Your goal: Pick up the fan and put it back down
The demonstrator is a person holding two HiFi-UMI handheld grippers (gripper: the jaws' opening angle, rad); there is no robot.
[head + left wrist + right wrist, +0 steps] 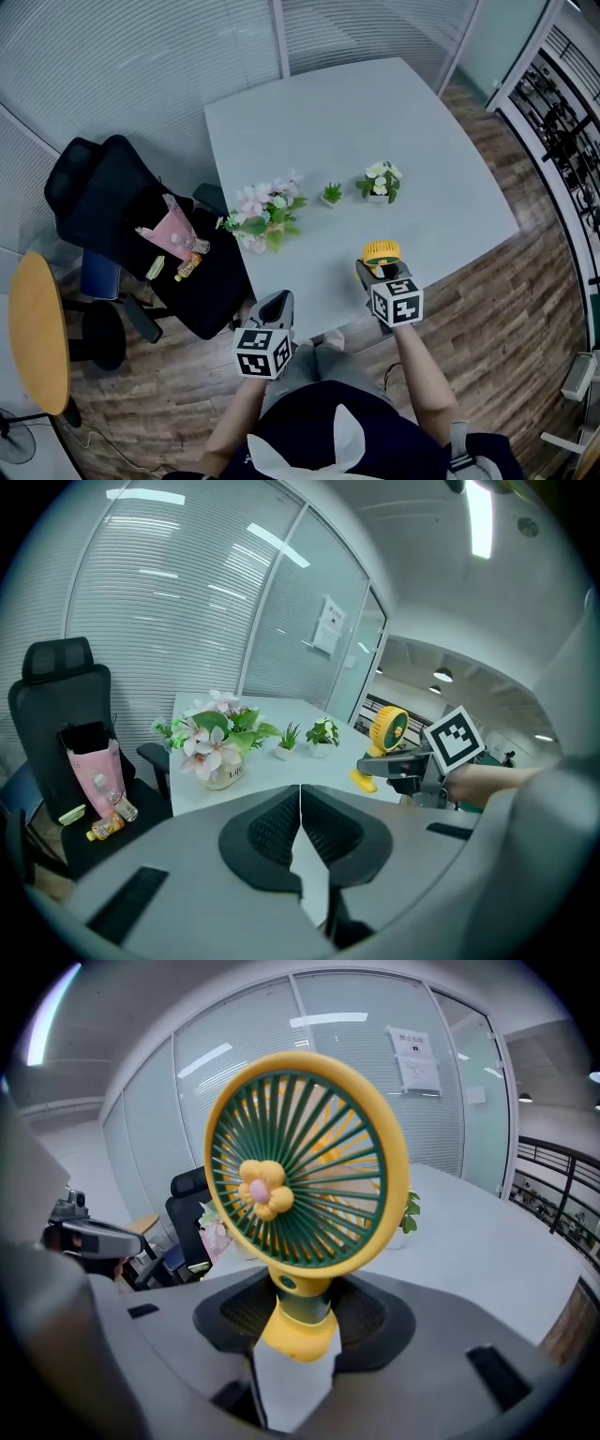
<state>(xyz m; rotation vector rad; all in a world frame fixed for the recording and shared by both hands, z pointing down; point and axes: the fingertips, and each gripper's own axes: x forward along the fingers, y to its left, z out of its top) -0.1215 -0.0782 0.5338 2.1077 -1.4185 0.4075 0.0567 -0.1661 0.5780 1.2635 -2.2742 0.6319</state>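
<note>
"Where's the fan [305, 1166]?"
"In my right claw [298, 1326], jaws clamped on its stem, over the near edge of the table [441, 159]. From above my claw hides its foot, so I can't tell whether it touches the top."
"And your other claw?"
"My left claw [300, 803] is closed on nothing, beside the table's near corner. There's bare tabletop ahead of the fan. The flower vase [267, 214] and a small potted plant [379, 183] stand well beyond"

table [412, 122]: pale grey | flower bouquet [267, 214]: beyond right gripper [379, 267], to its left | small green plant [332, 194], white-flowered plant [380, 183]: straight beyond it, pots seemingly white
</note>
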